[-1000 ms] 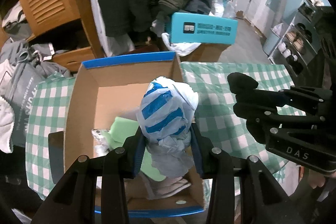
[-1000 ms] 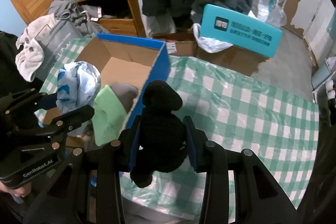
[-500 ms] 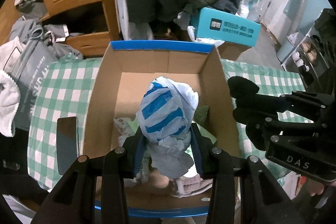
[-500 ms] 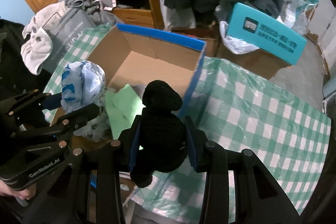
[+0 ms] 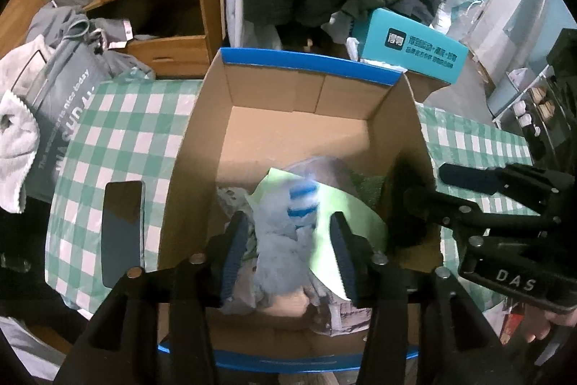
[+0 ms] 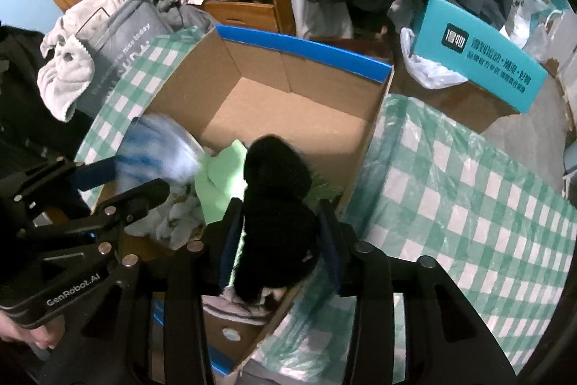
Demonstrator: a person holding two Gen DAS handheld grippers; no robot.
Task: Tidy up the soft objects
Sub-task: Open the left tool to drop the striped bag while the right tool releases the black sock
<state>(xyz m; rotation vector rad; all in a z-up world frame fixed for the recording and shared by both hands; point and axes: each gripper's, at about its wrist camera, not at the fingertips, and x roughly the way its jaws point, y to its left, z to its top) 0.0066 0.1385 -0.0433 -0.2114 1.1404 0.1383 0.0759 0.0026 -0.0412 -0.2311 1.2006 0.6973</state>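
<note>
Since the earlier frame your left claw [image 5: 288,251] has opened, and the blue-striped bundle [image 5: 285,237] is dropping onto the green cloth [image 5: 346,222] inside the cardboard box [image 5: 317,89]. From the right wrist, your right claw [image 6: 277,233] grips the black soft toy [image 6: 276,204] above the box's near right wall [image 6: 364,147]; released here, it may catch that wall and fall onto the desk [image 6: 450,204].

The cardboard box [image 5: 202,139] shows bare floor in its upper half; clothes [image 5: 324,204] crowd its lower half, walls hemming each side
</note>
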